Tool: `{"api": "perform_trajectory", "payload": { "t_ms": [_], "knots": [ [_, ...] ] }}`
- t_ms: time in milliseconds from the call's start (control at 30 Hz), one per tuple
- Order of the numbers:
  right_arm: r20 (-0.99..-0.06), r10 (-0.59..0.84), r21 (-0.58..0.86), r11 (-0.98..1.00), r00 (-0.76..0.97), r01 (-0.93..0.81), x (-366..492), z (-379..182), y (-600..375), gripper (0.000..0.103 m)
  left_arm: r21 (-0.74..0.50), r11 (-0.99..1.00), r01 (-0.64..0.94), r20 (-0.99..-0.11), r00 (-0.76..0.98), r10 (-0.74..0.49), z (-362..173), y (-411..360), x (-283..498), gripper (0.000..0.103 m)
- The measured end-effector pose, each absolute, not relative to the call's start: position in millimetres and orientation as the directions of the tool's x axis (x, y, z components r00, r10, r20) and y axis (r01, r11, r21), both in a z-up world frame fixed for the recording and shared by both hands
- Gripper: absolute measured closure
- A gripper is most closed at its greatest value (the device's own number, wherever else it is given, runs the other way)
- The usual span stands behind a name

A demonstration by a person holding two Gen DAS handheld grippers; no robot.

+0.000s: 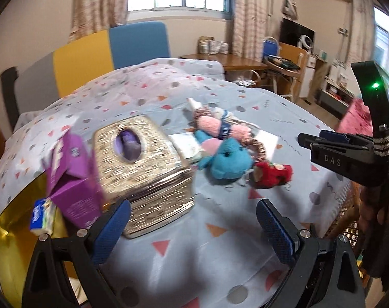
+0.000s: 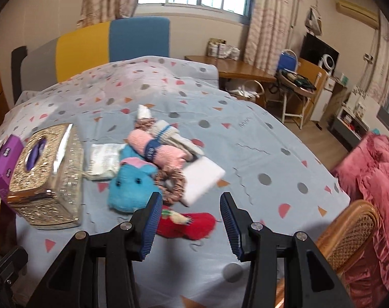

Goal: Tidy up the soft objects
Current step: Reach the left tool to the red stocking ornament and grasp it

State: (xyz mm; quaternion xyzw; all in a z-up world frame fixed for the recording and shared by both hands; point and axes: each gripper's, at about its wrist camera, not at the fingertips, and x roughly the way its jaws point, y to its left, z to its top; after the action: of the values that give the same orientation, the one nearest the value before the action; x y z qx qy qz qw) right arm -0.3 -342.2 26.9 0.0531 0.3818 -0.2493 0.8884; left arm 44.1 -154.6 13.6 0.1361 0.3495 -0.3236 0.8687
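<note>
A pile of soft things lies on the bed: a blue plush toy, a pink rolled towel, a red plush, a braided ring and a white pad. My left gripper is open and empty, above the sheet in front of the pile. My right gripper is open, its jaws on either side of the red plush and just above it. The right gripper also shows side-on in the left wrist view.
A gold tissue box stands left of the pile, with a purple carton and a small tissue pack beside it. A wicker chair and a pink quilt border the bed's right edge.
</note>
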Motion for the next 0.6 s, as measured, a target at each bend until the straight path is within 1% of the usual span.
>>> {"api": "perform_trajectory", "payload": {
  "t_ms": [100,167,200,233,300,333,433,600],
  "knots": [
    [-0.713,-0.413,-0.072,0.847,0.567,0.526,-8.9,25.3,-361.3,0.056,0.020,0.725,0.688,-0.700,0.527,-0.481,11.5,-172.0,43.8,0.005],
    [-0.723,-0.407,-0.033,0.827,0.558,0.561,-16.8,25.8,-377.6,0.056,0.005,0.708,0.706,-0.703,0.506,-0.500,10.2,-181.0,45.5,0.008],
    [-0.724,-0.405,-0.015,0.818,0.559,0.575,-20.6,27.1,-384.3,0.056,0.000,0.700,0.715,-0.707,0.495,-0.505,8.6,-188.2,46.9,0.011],
    [-0.722,-0.406,0.001,0.809,0.560,0.588,-23.8,29.1,-390.5,0.056,-0.003,0.692,0.721,-0.713,0.484,-0.507,8.1,-193.4,48.8,0.018],
    [-0.712,-0.425,0.021,0.783,0.559,0.622,-32.4,34.7,-402.6,0.056,-0.016,0.669,0.743,-0.738,0.443,-0.509,2.7,-209.0,52.3,0.024],
    [-0.707,-0.432,0.030,0.773,0.560,0.634,-36.1,37.2,-407.3,0.055,-0.017,0.664,0.747,-0.742,0.436,-0.509,0.5,-214.5,52.8,0.024],
    [-0.701,-0.435,0.062,0.752,0.565,0.656,-43.5,41.0,-421.2,0.042,-0.014,0.633,0.774,-0.762,0.401,-0.508,-8.3,-234.2,50.9,0.024],
    [-0.713,-0.415,0.107,0.731,0.565,0.674,-51.7,36.7,-437.3,0.042,0.089,0.509,0.856,-0.770,0.383,-0.510,-22.2,-276.4,42.8,0.026]
  ]
}}
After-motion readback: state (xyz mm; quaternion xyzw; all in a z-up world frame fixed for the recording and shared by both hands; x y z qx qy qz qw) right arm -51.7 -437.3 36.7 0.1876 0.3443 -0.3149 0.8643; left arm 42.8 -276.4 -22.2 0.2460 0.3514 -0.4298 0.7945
